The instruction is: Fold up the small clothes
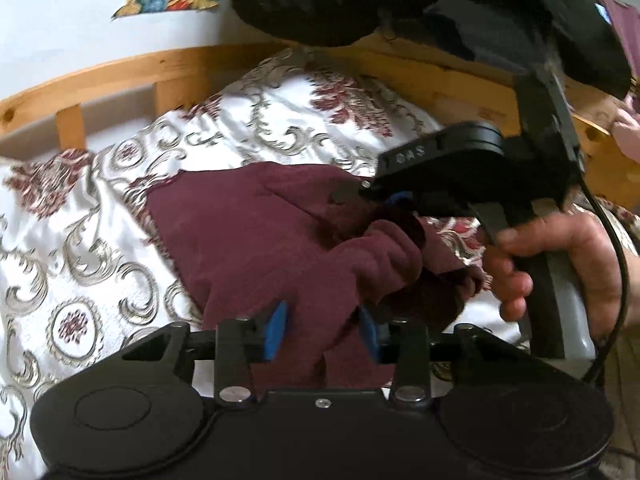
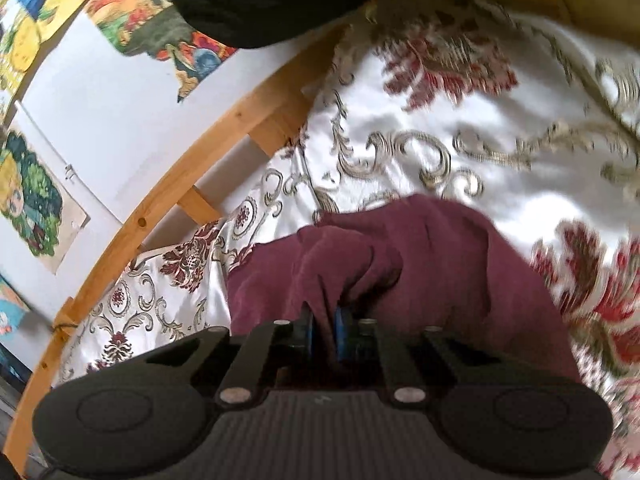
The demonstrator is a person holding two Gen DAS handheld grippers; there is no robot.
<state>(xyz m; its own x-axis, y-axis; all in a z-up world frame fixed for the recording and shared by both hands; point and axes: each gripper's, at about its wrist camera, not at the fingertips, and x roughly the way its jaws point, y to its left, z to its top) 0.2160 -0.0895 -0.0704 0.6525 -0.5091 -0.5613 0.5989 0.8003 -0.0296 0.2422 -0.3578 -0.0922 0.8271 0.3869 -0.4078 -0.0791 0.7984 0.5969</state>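
Note:
A maroon fleece garment (image 1: 248, 232) lies bunched on a white satin bedspread (image 1: 80, 240) with gold and red ornaments. In the left wrist view my left gripper (image 1: 322, 328) has its blue pads (image 1: 276, 332) closed on a fold of the garment's near edge. My right gripper (image 1: 384, 204) comes in from the right, held by a person's hand (image 1: 560, 260), and pinches a raised bunch of the same cloth. In the right wrist view the right gripper (image 2: 325, 320) is nearly closed, with the garment (image 2: 460, 248) squeezed between its pads.
A wooden bed rail (image 1: 120, 72) runs along the far side of the bedspread, against a white wall (image 2: 100, 112) with colourful pictures (image 2: 32, 200). A black object (image 1: 400, 0) hangs across the top of the view. Something pink (image 1: 628, 132) sits at the right edge.

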